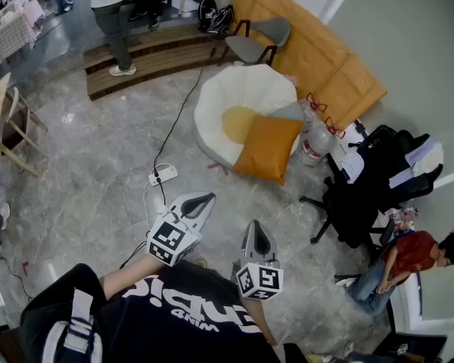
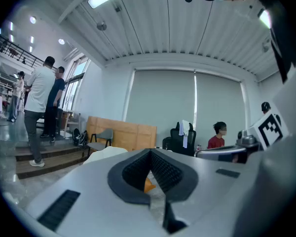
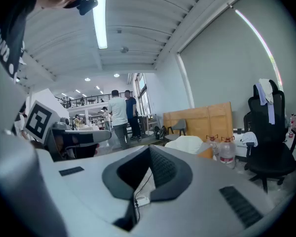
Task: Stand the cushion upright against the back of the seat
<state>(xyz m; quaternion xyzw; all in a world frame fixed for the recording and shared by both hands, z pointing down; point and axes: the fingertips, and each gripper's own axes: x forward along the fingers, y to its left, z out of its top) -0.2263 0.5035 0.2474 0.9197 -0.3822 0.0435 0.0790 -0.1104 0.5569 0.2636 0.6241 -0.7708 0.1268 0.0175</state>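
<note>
Task object: orange cushion (image 1: 268,148), not yet upright.
Cushion location: it lies at the near front edge of the white round seat (image 1: 246,89). Its far edge rests on the seat pan and its near edge slopes down toward the floor.
Seat back: the raised white rim on the far side of the seat, beyond the cushion as seen in the head view.
Left gripper (image 1: 200,200): jaws closed on each other, nothing between them. Its own view shows the pads meeting at the tip (image 2: 150,157).
Right gripper (image 1: 256,227): jaws closed and empty, confirmed in the right gripper view (image 3: 149,159).
Bearing from jaws: the cushion is ahead of both grippers and well apart from them. It lies ahead and to the right of the left gripper, and almost straight ahead of the right.
Left gripper view: only an orange sliver of the cushion (image 2: 149,184) shows below the closed pads.
Right gripper view: the cushion (image 3: 205,153) sits to the right of the jaw line, beside the seat.
Cushion axis: close to square. The slightly longer run points from the grippers toward the seat back.
Nearer hand: judged to be the right, by a small margin.
Required move, judged: advance, open the jaws, take the near edge and tip it up and away toward the back.
Obstacles: power strip (image 1: 163,175) on the floor ahead of the left gripper; water bottles (image 1: 314,138) just beside the cushion on the right.
</note>
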